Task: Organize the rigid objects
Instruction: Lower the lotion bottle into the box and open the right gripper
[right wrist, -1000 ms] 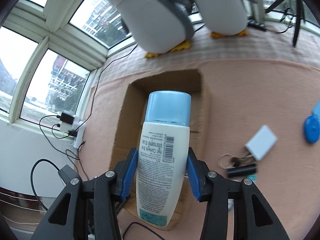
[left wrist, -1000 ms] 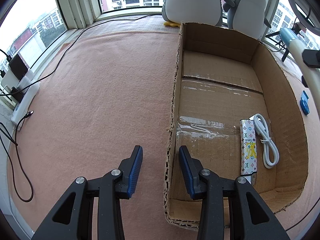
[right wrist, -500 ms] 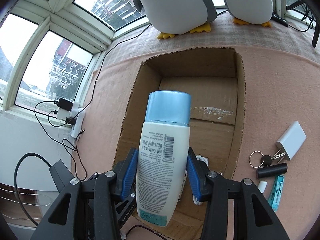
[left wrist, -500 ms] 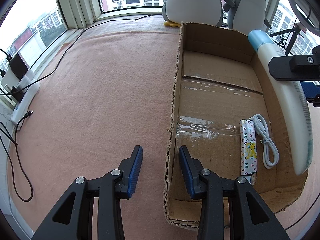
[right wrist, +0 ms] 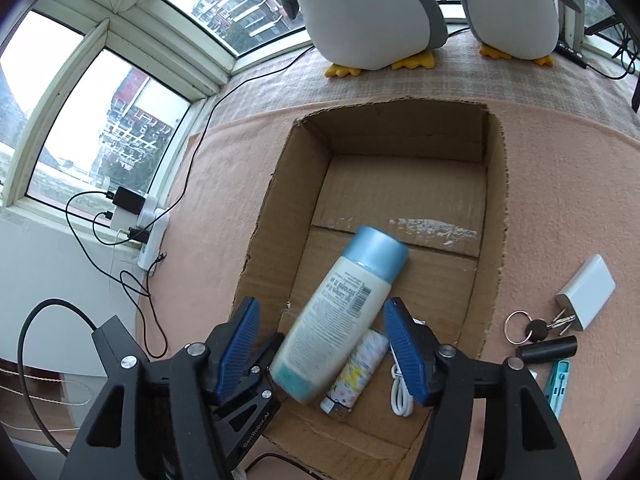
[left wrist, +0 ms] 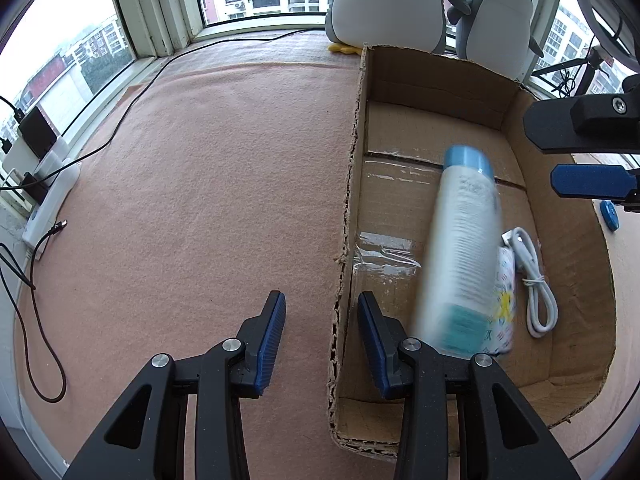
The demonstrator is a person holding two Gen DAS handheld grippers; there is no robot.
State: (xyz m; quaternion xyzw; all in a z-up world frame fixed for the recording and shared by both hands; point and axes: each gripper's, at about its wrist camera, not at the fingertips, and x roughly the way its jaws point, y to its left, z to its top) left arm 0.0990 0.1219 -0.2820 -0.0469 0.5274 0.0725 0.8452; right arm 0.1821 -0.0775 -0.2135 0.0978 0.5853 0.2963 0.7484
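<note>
left claw (left wrist: 320, 340): jaws parted, empty (held low) | right claw (right wrist: 322, 344): jaws spread wide, gripping nothing

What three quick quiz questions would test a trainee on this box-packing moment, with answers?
1. True or false: the right gripper is clamped on the lotion bottle.
2. Which item lies outside the cardboard box? A) white USB cable B) patterned lighter C) key ring
3. Fill in: the left gripper straddles the box's ______ wall.

Key
1. False: its jaws are spread and the blurred bottle is free between them.
2. C
3. Left, with nothing in its jaws.
</note>
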